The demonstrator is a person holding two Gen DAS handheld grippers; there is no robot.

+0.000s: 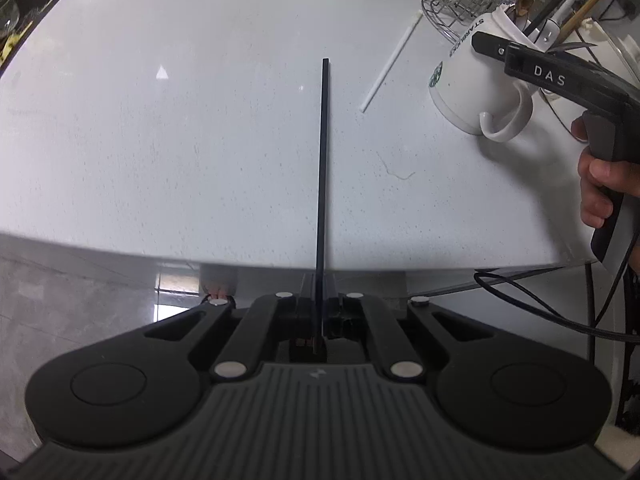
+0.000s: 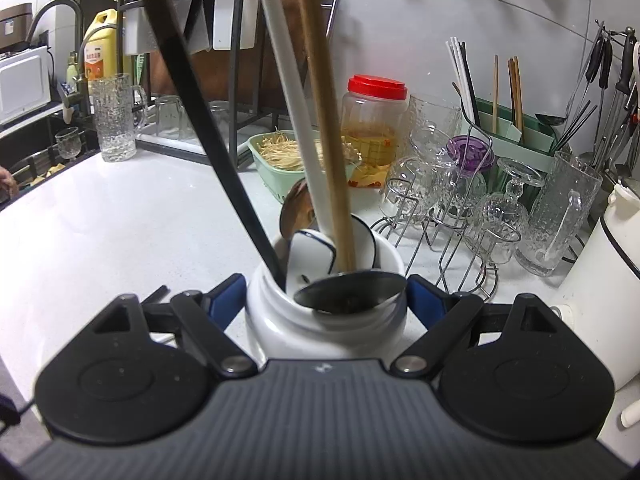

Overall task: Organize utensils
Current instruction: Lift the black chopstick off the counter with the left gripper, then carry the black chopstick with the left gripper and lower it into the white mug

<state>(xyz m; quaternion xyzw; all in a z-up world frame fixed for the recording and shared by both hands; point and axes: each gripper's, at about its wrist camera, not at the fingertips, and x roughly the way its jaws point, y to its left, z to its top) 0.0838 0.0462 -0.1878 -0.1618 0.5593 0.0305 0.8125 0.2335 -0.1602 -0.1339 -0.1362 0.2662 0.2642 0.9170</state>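
Observation:
My left gripper (image 1: 320,312) is shut on a black chopstick (image 1: 323,168) that points straight ahead over the white counter (image 1: 160,140). A white chopstick (image 1: 390,65) lies on the counter ahead to the right. My right gripper (image 2: 326,300) is closed around a white Starbucks mug (image 2: 280,320), which also shows in the left wrist view (image 1: 468,88). The mug holds a black chopstick (image 2: 200,120), a white chopstick (image 2: 288,88), a wooden chopstick (image 2: 324,112), metal spoons (image 2: 352,290) and a white ceramic spoon (image 2: 316,252).
A rack of upturned glasses (image 2: 452,200) stands right of the mug. A green basket of noodles (image 2: 272,164), a red-lidded jar (image 2: 374,132), a glass mug (image 2: 116,116), a green utensil holder (image 2: 516,132) and a white appliance (image 2: 600,300) line the back and right.

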